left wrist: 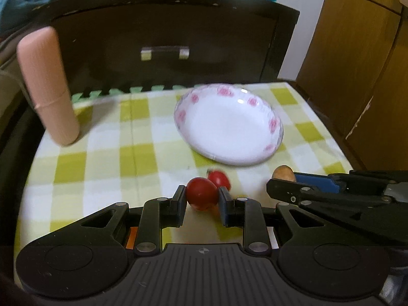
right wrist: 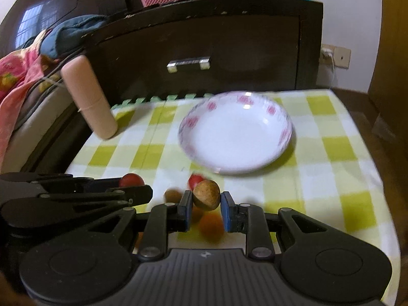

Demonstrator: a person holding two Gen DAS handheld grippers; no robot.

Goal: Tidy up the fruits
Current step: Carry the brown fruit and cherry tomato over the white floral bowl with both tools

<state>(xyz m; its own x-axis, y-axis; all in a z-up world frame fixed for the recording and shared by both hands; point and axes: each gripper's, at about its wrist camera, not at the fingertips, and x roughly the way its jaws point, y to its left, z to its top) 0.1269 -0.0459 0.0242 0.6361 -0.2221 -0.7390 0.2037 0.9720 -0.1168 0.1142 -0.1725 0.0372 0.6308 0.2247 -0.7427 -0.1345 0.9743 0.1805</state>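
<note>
The red tomato (left wrist: 202, 193) is small, round and glossy, and it sits pinched between the two finger pads of the left gripper (left wrist: 201, 199), which is clamped on it just short of the near rim of the white bowl (left wrist: 274, 123). A second red tomato (left wrist: 219, 179) lies on the green-checked cloth (left wrist: 102, 163) right behind the held one, between it and the bowl. The brown fruit (right wrist: 206, 195) is dull, tan and speckled, roughly egg-shaped; the right gripper (right wrist: 206, 202) holds it fast between its blue-padded fingers, also on the near side of the bowl. Beneath that fruit, closer than the bowl, a blurred orange fruit (right wrist: 211, 225) rests on the cloth, and another brown fruit (right wrist: 173, 195) lies just left of the gripped one. The bowl, white with pink flowers round its rim, holds nothing visible. A pink cylinder (left wrist: 48, 84) stands tilted well to the bowl's left, at the cloth's edge.
</note>
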